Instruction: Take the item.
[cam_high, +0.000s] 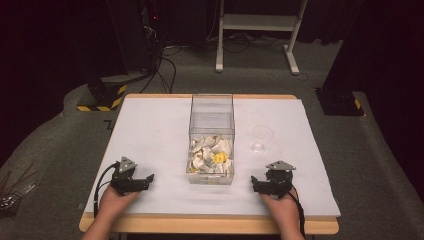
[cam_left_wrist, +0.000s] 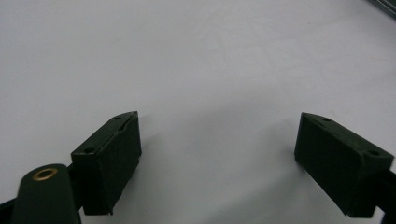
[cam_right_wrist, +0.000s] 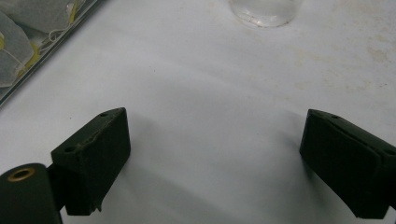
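Note:
A clear plastic box stands in the middle of the white table, holding several white tea bags with yellow tags. The box edge and tea bags also show at the left of the right gripper view. A clear glass stands right of the box, and its base lies ahead of my right gripper. My left gripper rests near the front left, open, with bare table between its jaws. Near the front right, my right gripper also stands open and empty.
The table's wooden front edge runs just behind both hands. Beyond the table lie grey floor, cables and a white stand's legs. A yellow-and-black striped block sits off the far left corner.

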